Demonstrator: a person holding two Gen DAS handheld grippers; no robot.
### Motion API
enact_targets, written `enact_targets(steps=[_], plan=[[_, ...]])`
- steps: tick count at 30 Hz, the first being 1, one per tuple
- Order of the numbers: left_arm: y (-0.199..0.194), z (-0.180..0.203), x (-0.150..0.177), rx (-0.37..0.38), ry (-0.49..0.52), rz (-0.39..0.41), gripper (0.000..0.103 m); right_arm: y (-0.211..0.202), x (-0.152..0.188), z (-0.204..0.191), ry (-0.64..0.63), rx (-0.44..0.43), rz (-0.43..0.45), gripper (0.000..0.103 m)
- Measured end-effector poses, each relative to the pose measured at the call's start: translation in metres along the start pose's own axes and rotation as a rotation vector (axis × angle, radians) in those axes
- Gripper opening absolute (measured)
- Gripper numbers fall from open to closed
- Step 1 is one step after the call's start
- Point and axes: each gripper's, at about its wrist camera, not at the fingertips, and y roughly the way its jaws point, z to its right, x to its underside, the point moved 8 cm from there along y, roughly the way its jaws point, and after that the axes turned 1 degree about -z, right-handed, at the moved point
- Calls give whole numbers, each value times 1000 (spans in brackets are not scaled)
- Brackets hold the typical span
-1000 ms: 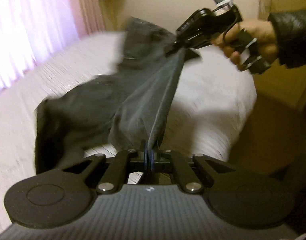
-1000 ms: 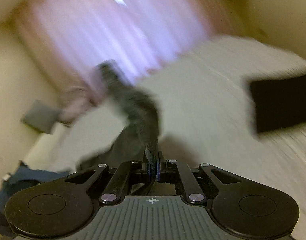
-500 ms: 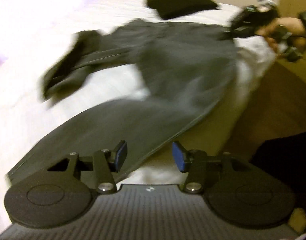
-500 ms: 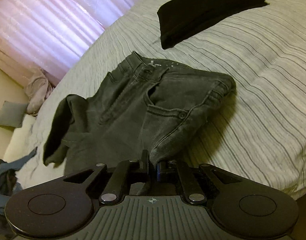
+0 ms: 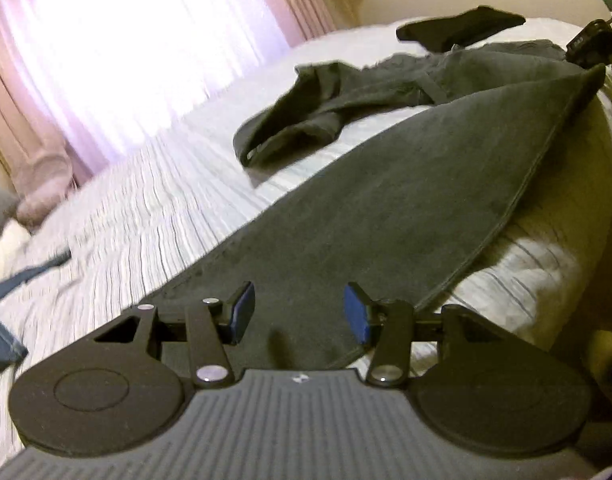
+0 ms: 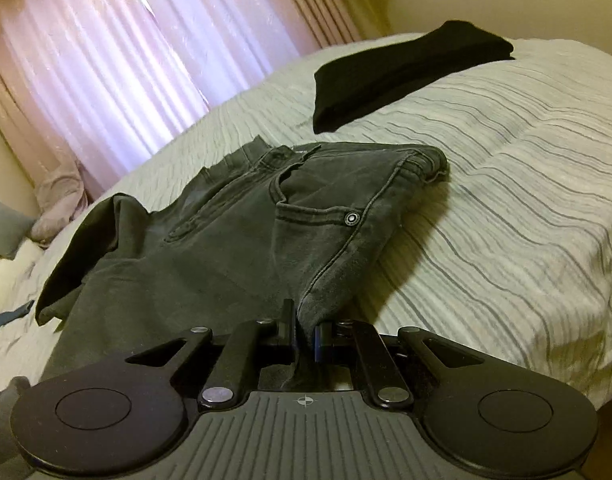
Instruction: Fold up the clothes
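Dark grey jeans (image 6: pixel 233 240) lie spread on the striped bed (image 6: pixel 506 208), waist and pocket toward the middle. My right gripper (image 6: pixel 304 340) is shut on a fold of the jeans at the near bed edge. In the left wrist view one trouser leg (image 5: pixel 386 200) lies flat toward me and the other is crumpled behind it. My left gripper (image 5: pixel 299 314) is open and empty just over the near end of that leg. The right gripper (image 5: pixel 594 42) shows at the far right edge there.
A folded black garment (image 6: pixel 402 68) lies farther back on the bed, also in the left wrist view (image 5: pixel 458 26). Pink curtains (image 6: pixel 125 72) hang behind. Blue clothing (image 5: pixel 1 312) lies at the left. The bed edge drops off at the right.
The jeans were held up between both grippers and have been laid down on the bed. My left gripper opened and let go of the leg. My right gripper stays shut on the jeans.
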Motion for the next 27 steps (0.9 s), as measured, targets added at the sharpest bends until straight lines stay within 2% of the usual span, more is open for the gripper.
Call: enact_targets(steps=[4,8,13,19,25,26,27], plan=[[2,2,6,-34,9,73,45,3,3,-1,-50,-18,34,5],[6,5,14,-74,51,98,45,4,3,1,-72,-56,60,5],[4,14,12,-105,108,89,46,14,-4,4,-78,-103,85,5],[-11,27,8,-162,167,34,46,22,-17,10,-56,-157,63,5],[-27,37,1,-237,213,-26,48,2,-27,22,-36,-244,36,6],[-31,40,-1,-243,221,-43,48,-4,-29,25,-40,-259,36,9],[-35,43,-4,-248,232,-54,48,-12,-32,29,-43,-268,45,32]])
